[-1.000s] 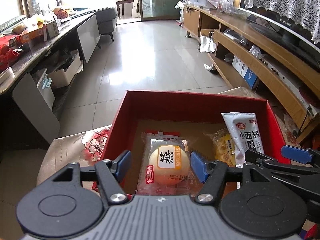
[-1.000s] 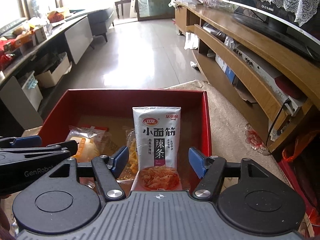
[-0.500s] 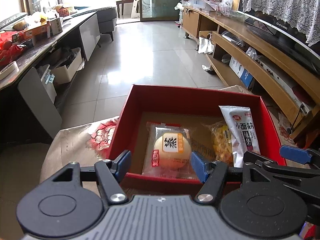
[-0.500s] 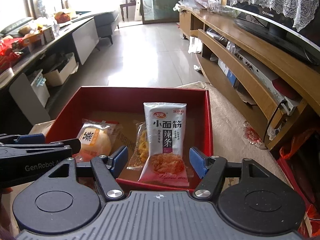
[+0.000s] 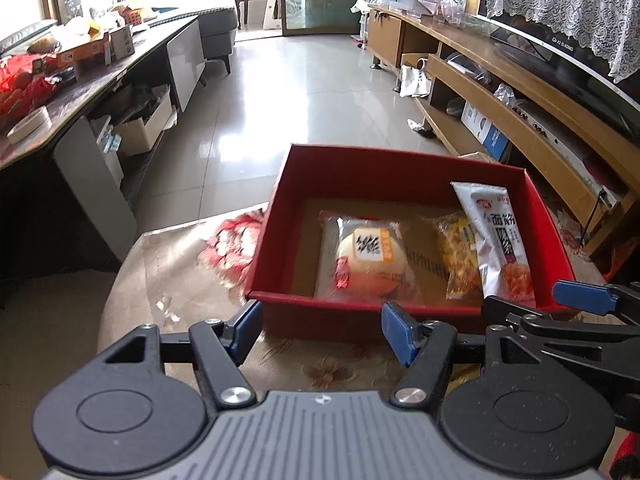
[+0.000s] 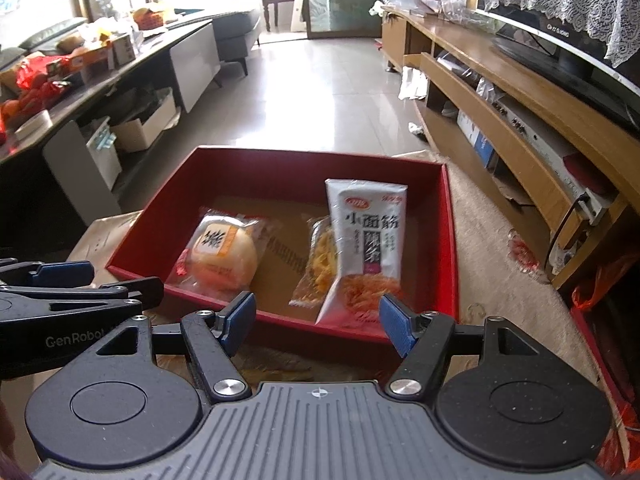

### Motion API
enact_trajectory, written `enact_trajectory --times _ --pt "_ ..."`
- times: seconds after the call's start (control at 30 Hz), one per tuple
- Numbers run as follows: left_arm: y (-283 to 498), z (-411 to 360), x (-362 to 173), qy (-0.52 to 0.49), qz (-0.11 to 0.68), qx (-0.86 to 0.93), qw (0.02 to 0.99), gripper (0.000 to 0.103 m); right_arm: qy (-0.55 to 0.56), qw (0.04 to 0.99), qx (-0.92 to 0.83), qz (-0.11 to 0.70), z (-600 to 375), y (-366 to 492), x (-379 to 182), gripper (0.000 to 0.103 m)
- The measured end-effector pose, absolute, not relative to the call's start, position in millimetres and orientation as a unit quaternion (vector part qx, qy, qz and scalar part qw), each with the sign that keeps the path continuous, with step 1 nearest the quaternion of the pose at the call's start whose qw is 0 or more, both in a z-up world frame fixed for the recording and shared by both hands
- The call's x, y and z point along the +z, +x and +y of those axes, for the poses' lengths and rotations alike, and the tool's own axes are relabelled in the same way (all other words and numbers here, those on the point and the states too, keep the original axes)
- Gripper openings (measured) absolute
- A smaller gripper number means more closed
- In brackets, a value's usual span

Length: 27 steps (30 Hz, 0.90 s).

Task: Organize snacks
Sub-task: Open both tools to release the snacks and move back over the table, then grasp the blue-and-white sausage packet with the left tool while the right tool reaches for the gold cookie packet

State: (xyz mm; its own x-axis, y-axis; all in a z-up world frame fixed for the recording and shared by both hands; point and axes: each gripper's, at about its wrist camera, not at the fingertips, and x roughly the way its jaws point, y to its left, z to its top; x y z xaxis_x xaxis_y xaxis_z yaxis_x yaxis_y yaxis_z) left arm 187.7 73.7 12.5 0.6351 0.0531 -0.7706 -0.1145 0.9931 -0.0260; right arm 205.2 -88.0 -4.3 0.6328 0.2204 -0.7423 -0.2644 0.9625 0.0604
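A red box (image 5: 384, 176) (image 6: 312, 168) sits on a floral-clothed table. Inside lie a wrapped round bun (image 5: 370, 256) (image 6: 222, 254) at the left, a yellow snack packet (image 5: 458, 256) (image 6: 318, 264) in the middle and a white spicy-strip packet (image 5: 496, 236) (image 6: 366, 240) at the right. My left gripper (image 5: 322, 330) is open and empty, just in front of the box's near wall. My right gripper (image 6: 314, 322) is open and empty, also in front of the near wall. Each gripper shows at the edge of the other's view.
The table's cloth (image 5: 172, 276) reaches left of the box. A long wooden TV cabinet (image 6: 520, 92) runs along the right. A dark cluttered desk (image 5: 60, 88) stands at the left. Shiny tiled floor (image 5: 304, 80) lies beyond the table.
Both grippers have pulled back and up from over the box, open and empty. The three snacks stay in the box.
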Motion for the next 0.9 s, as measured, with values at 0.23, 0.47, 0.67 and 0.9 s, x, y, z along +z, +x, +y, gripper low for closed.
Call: enact_trajectory --times 0.23,0.47,0.67,0.9 --pt "165 101 2 -0.065 0.448 0.051 0.890 0.064 -0.042 0.892 0.163 0.419 -66 189 -10 0.076" --pt "142 125 -12 -0.073 0.468 0.065 0.878 0.067 -0.063 0.878 0.190 0.436 -43 172 -19 0.077" --pt "136 146 -30 -0.095 0.495 0.071 0.861 0.069 -0.067 0.868 0.198 0.451 -35 164 -26 0.078" --pt "139 158 -40 -0.109 0.507 0.068 0.852 0.070 -0.071 0.864 0.207 0.454 -27 162 -27 0.078"
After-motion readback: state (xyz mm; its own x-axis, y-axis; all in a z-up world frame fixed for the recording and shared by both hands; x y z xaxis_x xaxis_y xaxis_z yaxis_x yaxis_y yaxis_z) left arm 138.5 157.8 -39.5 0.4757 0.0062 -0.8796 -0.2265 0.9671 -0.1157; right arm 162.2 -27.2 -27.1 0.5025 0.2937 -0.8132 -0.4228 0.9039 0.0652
